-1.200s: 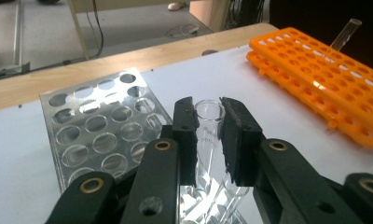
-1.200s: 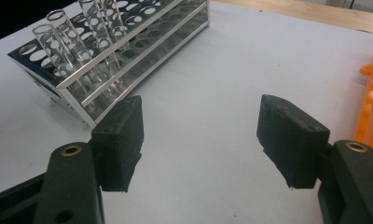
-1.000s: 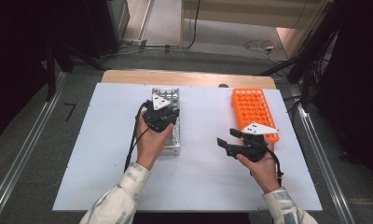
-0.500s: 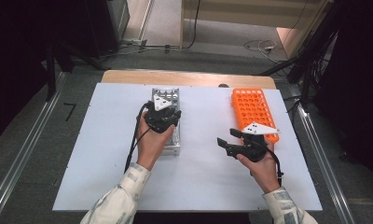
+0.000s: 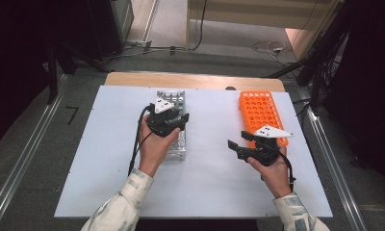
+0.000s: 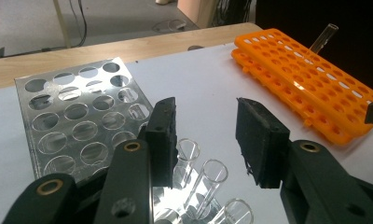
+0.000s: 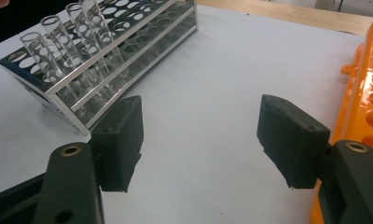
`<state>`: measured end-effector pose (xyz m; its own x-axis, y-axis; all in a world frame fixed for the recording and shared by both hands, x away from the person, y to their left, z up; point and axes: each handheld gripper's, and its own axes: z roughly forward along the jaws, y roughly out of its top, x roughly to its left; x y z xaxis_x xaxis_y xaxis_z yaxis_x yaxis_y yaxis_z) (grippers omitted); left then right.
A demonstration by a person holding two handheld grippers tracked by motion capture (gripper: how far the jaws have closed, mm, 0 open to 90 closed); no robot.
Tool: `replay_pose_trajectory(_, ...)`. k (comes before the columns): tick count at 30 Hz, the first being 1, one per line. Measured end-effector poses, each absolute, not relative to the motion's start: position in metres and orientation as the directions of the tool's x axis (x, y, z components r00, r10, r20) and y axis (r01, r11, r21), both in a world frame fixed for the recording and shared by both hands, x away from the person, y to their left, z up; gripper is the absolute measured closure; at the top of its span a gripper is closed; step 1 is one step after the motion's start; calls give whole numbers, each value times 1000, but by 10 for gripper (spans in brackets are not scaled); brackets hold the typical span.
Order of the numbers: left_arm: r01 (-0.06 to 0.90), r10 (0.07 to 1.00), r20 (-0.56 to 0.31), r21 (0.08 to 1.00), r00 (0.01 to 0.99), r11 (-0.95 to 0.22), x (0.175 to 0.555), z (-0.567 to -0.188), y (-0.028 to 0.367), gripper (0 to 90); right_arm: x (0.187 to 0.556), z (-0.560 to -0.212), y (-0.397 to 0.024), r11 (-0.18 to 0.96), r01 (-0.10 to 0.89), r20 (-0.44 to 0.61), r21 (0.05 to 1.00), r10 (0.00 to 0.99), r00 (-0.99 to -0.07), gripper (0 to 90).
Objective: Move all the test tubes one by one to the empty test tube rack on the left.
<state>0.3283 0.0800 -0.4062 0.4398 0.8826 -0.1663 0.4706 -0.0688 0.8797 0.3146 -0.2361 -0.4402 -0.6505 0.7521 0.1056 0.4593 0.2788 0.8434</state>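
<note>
lone tube (image 6: 323, 36) in orange rack (image 6: 310, 81), left gripper view

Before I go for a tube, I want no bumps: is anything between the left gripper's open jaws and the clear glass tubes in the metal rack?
Nothing visible is. The left gripper hangs just over the clear glass tubes in the shiny metal rack; its jaws have just been opening, with nothing pressed between them.

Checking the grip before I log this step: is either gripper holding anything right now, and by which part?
Nothing is held. The left gripper has just been opening above the glass tubes in the metal rack, pads clear. The right gripper is open over bare table.
</note>
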Motion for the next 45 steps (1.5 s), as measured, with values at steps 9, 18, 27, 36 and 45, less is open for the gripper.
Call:
replay_pose_trajectory(9, 462, 877, -198, 886, 439, -31, 324, -402, 87, 477, 318, -439, -247, 263, 458, 98, 849, 774, -625, 299)
replay_pose_trajectory(18, 459, 871, -207, 888, 445, -23, 317, -407, 96, 402, 325, -434, -269, 219, 459, 86, 861, 827, -556, 296)
replay_pose_trajectory(27, 452, 858, -222, 892, 464, -14, 304, -411, 103, 356, 348, -437, -292, 191, 451, 32, 872, 897, -442, 294)
replay_pose_trajectory(36, 448, 850, -211, 894, 483, -33, 296, -412, 101, 316, 381, -451, -302, 165, 490, 16, 856, 939, -345, 302)
replay_pose_trajectory(45, 451, 841, -218, 892, 495, -34, 292, -416, 101, 316, 408, -448, -305, 156, 512, -1, 845, 957, -290, 360)
